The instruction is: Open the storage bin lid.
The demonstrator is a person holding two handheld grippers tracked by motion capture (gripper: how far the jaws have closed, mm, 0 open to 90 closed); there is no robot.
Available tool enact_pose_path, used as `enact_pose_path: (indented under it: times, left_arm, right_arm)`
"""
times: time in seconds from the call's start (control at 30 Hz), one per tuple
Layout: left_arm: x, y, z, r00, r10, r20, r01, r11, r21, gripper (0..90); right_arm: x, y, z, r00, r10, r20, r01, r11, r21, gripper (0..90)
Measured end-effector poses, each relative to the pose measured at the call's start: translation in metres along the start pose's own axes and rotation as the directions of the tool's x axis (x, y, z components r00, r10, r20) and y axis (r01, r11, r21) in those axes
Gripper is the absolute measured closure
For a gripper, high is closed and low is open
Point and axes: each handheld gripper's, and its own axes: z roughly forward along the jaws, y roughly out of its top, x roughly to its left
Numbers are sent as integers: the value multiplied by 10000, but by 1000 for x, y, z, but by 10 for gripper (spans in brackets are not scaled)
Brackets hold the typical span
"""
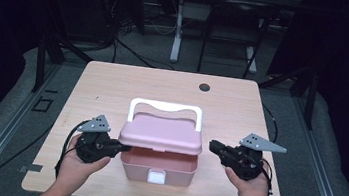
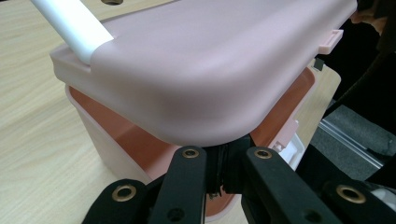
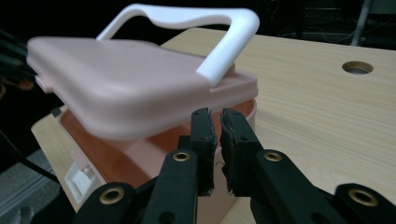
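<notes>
A pink box [image 1: 157, 169] with a white latch [image 1: 156, 177] stands near the table's front edge. Its pink lid [image 1: 162, 134] is raised at the front, and the white handle [image 1: 166, 107] stands upright behind it. My left gripper [image 1: 123, 147] is shut, with its tips tucked under the lid's left edge. In the left gripper view the lid [image 2: 201, 65] lies right over the jaws of the left gripper [image 2: 224, 154]. My right gripper [image 1: 212, 145] hovers just right of the box, apart from it. Its jaws stand almost together with nothing between them, pointing at the lid [image 3: 116, 79] from the right gripper [image 3: 218, 119].
The light wooden table [image 1: 113, 85] has a round cable hole [image 1: 204, 87] at the back right. Black frame posts and desk legs stand on the floor beyond the table's far edge. A hand holds each gripper at the near edge.
</notes>
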Motion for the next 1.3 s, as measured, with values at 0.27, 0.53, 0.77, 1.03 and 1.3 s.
enact_pose_path:
  times: [0.27, 0.53, 0.77, 1.03, 1.3]
  left_arm:
    - [0, 3, -1, 9999, 139, -34, -139, 9999, -78, 861]
    - [0, 5, -2, 9999, 146, -91, -146, 9999, -78, 870]
    - [3, 7, -3, 10000, 37, -34, -37, 9999, -109, 899]
    - [3, 13, -3, 9998, 140, -167, -142, 9998, -148, 899]
    - [4, 19, -5, 9995, 207, -227, -211, 9996, -199, 900]
  right_arm:
    - [7, -9, 2, 9999, -150, -77, 151, 9997, 206, 878]
    - [19, -16, 7, 9993, -303, -222, 312, 9986, 423, 893]
    - [26, -23, 19, 9984, -277, -492, 309, 9973, 667, 898]
    - [35, -27, 30, 9967, -319, -746, 385, 9953, 891, 899]
    - [39, -33, 38, 9956, -417, -843, 501, 9938, 992, 899]
